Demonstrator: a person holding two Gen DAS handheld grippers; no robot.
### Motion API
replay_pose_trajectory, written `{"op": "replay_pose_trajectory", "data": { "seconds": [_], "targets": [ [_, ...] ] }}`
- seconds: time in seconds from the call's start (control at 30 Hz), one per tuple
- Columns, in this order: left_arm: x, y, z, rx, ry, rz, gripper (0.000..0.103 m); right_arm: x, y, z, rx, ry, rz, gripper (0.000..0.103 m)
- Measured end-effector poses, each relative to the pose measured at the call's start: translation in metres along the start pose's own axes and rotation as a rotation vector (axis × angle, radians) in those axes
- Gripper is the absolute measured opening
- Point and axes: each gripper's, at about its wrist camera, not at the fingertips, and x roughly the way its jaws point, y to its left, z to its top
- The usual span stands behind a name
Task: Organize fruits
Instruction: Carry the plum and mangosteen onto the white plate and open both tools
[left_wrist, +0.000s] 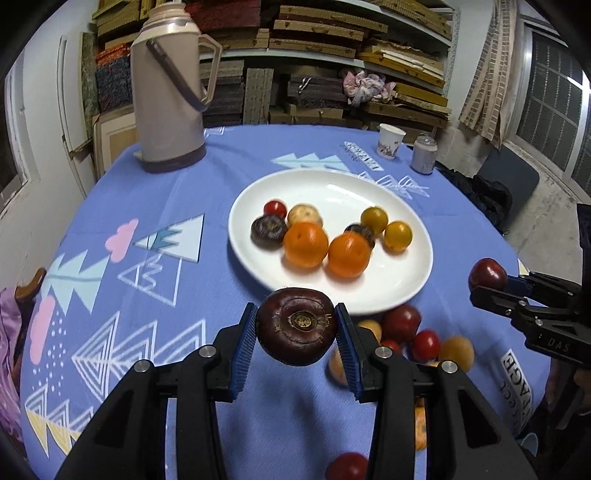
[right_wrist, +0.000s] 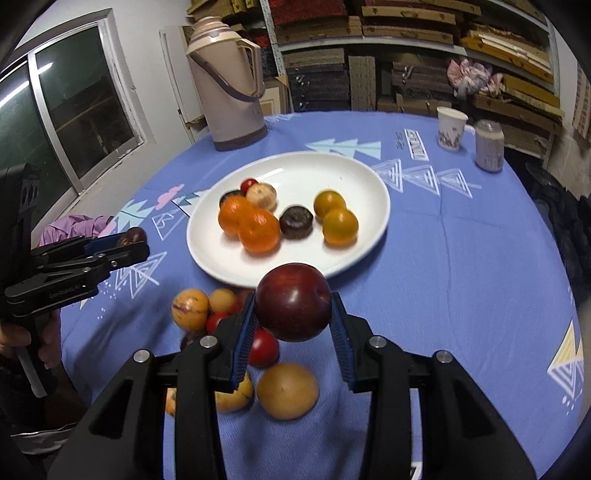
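Both claws are loaded — left claw (left_wrist: 296, 326) clamped on a dark chestnut-like fruit (left_wrist: 296, 325), right claw (right_wrist: 293, 312) on a red plum (right_wrist: 293, 301). White plate (left_wrist: 406, 284) lies just ahead of both — left slightly nearer, I judge.

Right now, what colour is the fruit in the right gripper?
Dark red, glossy fruit, clamped in the right gripper; clearest in the right wrist view.

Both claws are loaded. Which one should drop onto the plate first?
Probably right. Its plum hangs just over the plate's near rim, with bare plate beside the oranges. The left claw's chestnut sits slightly short of the rim.
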Motion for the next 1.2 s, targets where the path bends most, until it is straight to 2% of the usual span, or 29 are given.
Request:
{"op": "replay_pose_trajectory", "data": {
  "seconds": [0.4, 0.6, 0.93, 1.2],
  "targets": [
    [0.014, -0.007, 0.043, 0.01, -0.033, -0.029, 0.042, 0.016, 0.018, 0.052, -0.058, -0.04, 0.039, 0.038],
    [0.031, -0.008, 0.061, 0.011, -0.022, -0.028, 0.042, 0.034, 0.02, 0.072, -0.072, -0.034, 0.047, 0.038],
    [0.085, 0.012, 0.088, -0.051, 0.04, 0.014, 0.042, 0.096, 0.0, 0.101, -0.048, 0.032, 0.019, 0.038],
    [0.127, 0.022, 0.103, -0.081, 0.096, 0.01, 0.042, 0.151, -0.003, 0.113, -0.055, 0.097, 0.02, 0.038]
  ]
}}
